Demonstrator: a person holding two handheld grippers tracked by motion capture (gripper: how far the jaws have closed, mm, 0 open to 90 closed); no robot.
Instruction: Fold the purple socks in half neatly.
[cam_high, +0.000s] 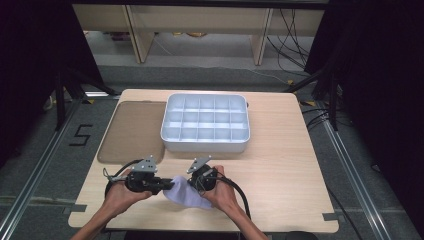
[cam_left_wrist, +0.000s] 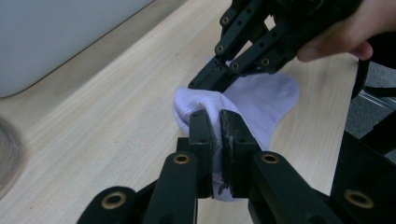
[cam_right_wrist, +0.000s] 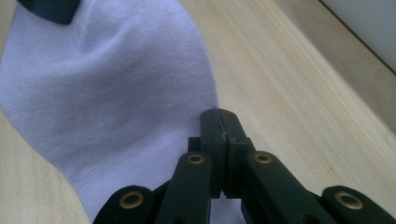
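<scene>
A pale lilac-white sock (cam_high: 186, 196) lies on the wooden table (cam_high: 280, 165) near its front edge, between my two grippers. My left gripper (cam_high: 167, 186) comes in from the left, and its jaws (cam_left_wrist: 218, 126) are shut on a fold of the sock (cam_left_wrist: 261, 100). From the right, my right gripper (cam_high: 194, 188) meets the sock; the left gripper view shows its tips at the sock's far edge. In its own view the right gripper (cam_right_wrist: 223, 122) is shut at the border of the sock (cam_right_wrist: 107, 93), with fabric running under the jaws.
A white compartment tray (cam_high: 205, 145) stands in the middle of the table, just beyond the grippers. To its left lies a flat brownish translucent lid (cam_high: 131, 131). Bare wood stretches to the right of the hands. Dark curtains and cables surround the table.
</scene>
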